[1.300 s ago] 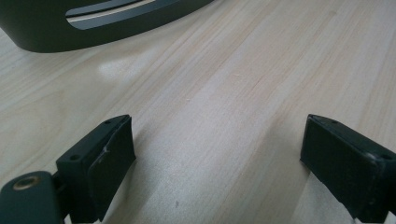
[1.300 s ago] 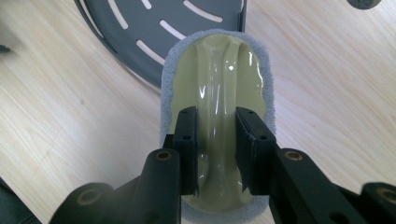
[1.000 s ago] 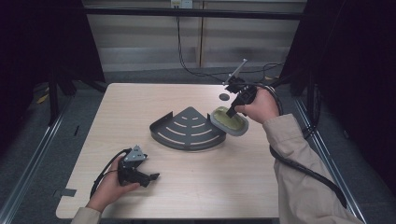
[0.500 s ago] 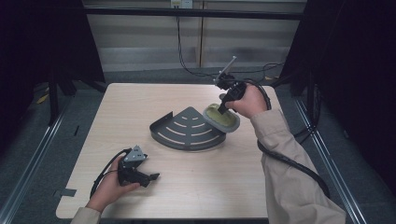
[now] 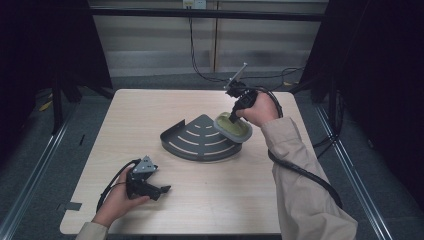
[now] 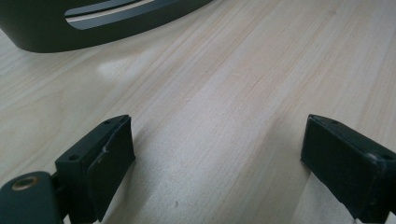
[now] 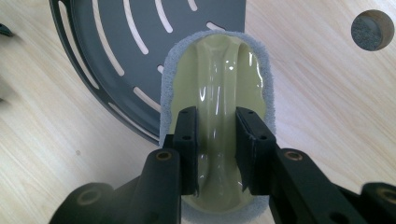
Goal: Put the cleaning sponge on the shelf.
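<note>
Brush (pale green handle, grey pad) sits clamped in the right hand-held gripper, above the rack's edge; the left hand-held gripper rests open on the surface.

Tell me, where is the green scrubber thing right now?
In the high view the green scrubber is right of the table's middle, pinched in the right tongs over the right edge of the dark slotted corner tray.

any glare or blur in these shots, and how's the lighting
Right gripper view: white glare streaks on the glossy green handle of the scrubber, otherwise sharp. Left gripper view: the tongs' near tips look soft, with a pale sheen on the table. High view: table lit, surroundings dark.
</note>
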